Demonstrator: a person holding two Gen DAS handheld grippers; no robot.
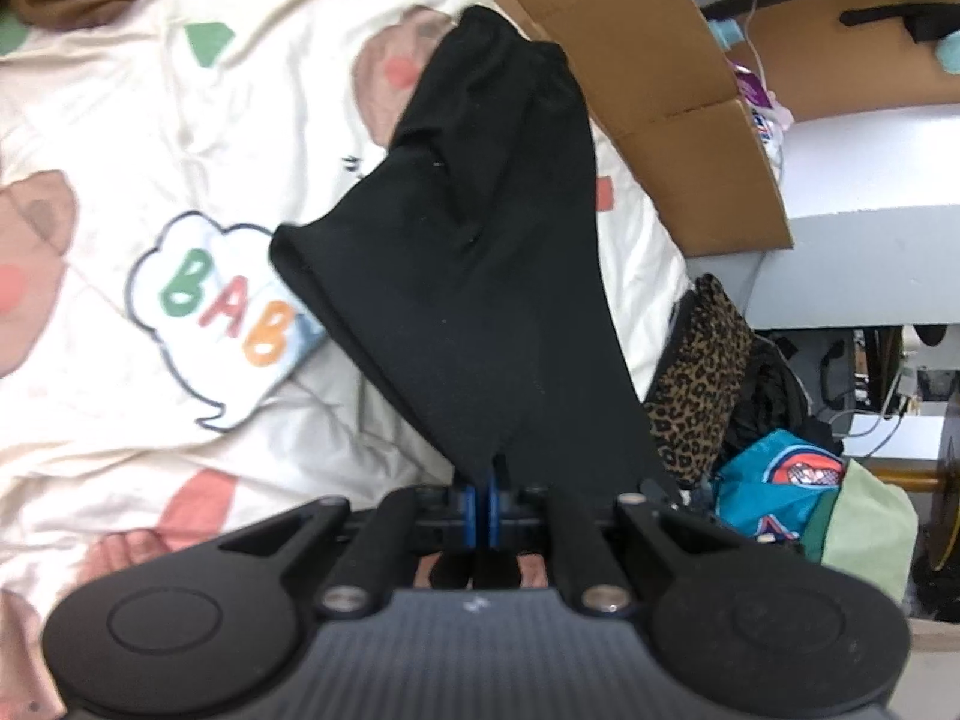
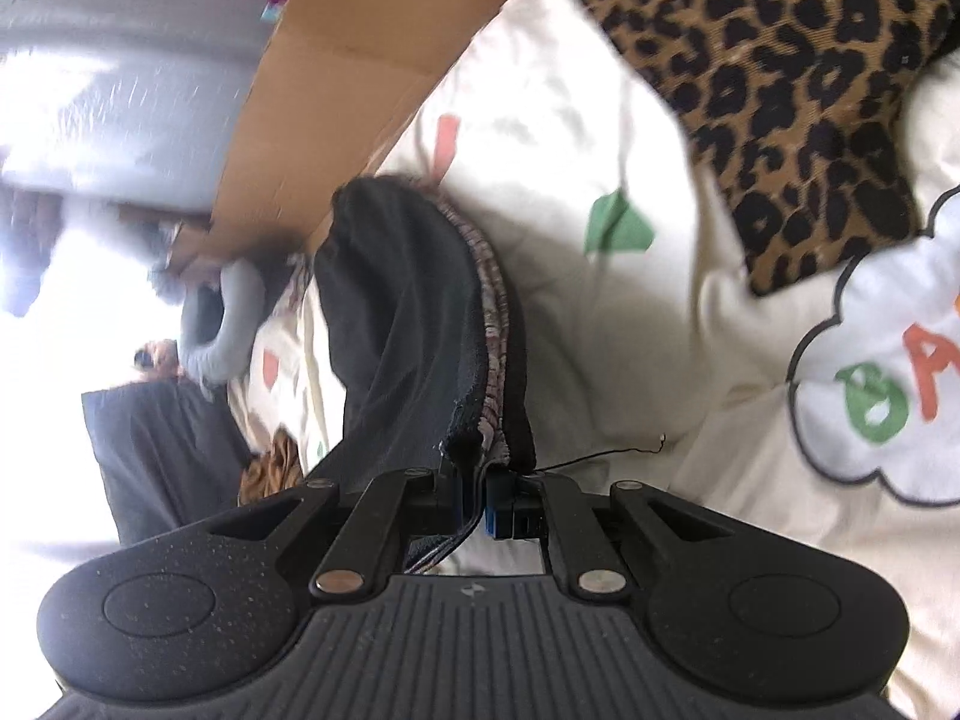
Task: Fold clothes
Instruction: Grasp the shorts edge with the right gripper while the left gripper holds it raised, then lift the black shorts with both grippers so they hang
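"BAB", maybe more, on quilt (image 1: 120,138)

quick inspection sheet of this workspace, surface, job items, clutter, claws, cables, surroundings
surface: cream cartoon-print bedspread, wrinkled, with a "BAB" speech bubble.
job's things: black garment, held at two edges above the bedspread; patterned lining shows along its edge in the right wrist view.
clutter: leopard-print garment on the bedspread; teal printed bag at its side.
grippers: left claw shut on the black garment; right claw shut on it too.
cables: loose thread by the right claw; white cord above the box.
surroundings: cardboard box beside the bed.
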